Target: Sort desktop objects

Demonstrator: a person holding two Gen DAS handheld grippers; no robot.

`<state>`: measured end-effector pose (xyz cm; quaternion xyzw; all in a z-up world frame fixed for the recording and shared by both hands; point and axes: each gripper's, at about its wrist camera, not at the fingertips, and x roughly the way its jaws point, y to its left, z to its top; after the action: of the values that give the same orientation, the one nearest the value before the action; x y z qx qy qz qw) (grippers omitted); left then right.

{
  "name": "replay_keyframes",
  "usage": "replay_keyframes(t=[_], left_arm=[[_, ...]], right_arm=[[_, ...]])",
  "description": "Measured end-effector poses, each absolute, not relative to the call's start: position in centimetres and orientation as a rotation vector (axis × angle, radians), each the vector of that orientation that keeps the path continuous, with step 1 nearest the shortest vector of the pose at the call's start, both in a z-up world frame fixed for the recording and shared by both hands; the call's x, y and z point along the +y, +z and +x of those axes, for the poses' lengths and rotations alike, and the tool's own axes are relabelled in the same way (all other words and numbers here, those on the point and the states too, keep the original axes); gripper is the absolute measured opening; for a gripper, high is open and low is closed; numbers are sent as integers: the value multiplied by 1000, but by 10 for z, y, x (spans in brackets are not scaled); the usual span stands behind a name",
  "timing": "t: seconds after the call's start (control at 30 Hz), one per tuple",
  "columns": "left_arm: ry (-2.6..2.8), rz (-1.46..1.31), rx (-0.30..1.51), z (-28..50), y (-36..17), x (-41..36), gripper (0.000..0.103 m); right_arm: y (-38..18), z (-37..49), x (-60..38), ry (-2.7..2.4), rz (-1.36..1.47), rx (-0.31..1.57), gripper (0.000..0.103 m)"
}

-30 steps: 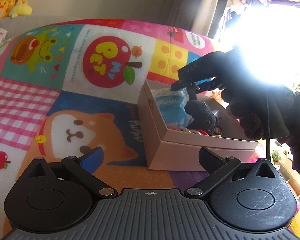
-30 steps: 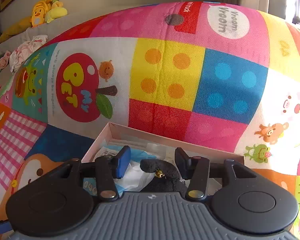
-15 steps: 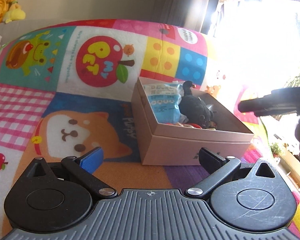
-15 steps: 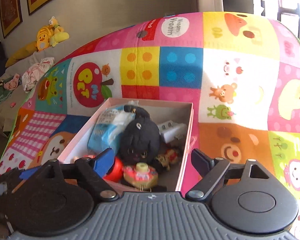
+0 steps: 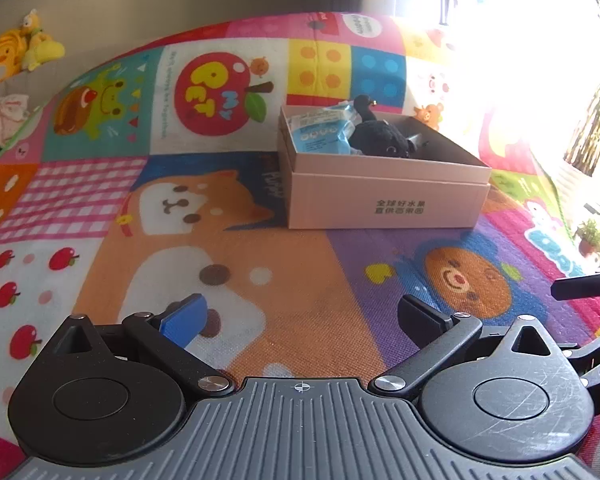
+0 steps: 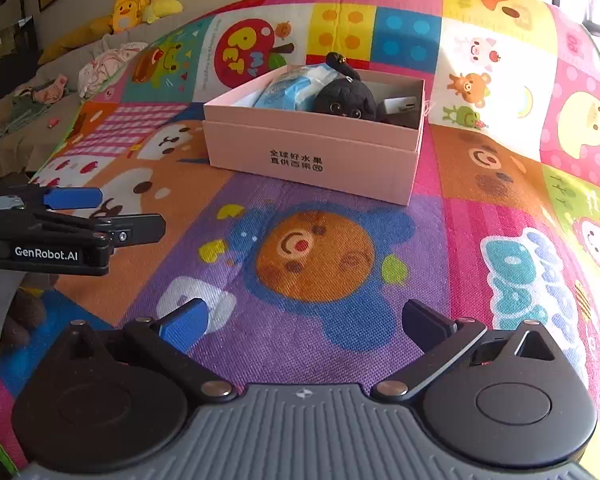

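Observation:
A pink cardboard box (image 5: 384,200) (image 6: 312,156) stands on the colourful play mat. It holds a black plush toy (image 5: 380,136) (image 6: 348,100), a blue and white packet (image 5: 320,132) (image 6: 292,88) and a white adapter (image 6: 400,104). My left gripper (image 5: 300,316) is open and empty, low over the mat, well short of the box. My right gripper (image 6: 304,320) is open and empty, also back from the box. The left gripper shows from the side in the right wrist view (image 6: 100,216).
The play mat (image 6: 320,248) covers the whole surface. Yellow plush toys (image 6: 140,0) and clothes (image 6: 108,64) lie on a sofa at the far left. Bright window glare and plants (image 5: 592,132) fill the right side.
Both grippers have pulled back from the box. The right gripper, earlier narrowed over the black plush in the box, has opened wide and is empty. The plush lies in the box.

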<state>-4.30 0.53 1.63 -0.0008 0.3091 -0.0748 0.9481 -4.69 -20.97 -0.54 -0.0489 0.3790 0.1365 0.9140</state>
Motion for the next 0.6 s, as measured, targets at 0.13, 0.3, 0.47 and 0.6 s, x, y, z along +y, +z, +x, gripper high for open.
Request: replay_keyframes(t=[0.13, 0.3, 0.47, 0.6], left_arm=[[-105, 33, 666, -33, 7, -8, 103], [-47, 63, 692, -13, 1, -24, 103], [-18, 20, 701, -2, -1, -23, 103], [-22, 9, 701, -2, -1, -22, 103]], right_arm=[[-13, -36, -212, 222, -93, 780, 103], [-14, -15, -216, 242, -93, 764, 103], [-19, 8, -220, 182, -49, 718, 103], [-21, 8, -219, 160, -43, 697, 103]])
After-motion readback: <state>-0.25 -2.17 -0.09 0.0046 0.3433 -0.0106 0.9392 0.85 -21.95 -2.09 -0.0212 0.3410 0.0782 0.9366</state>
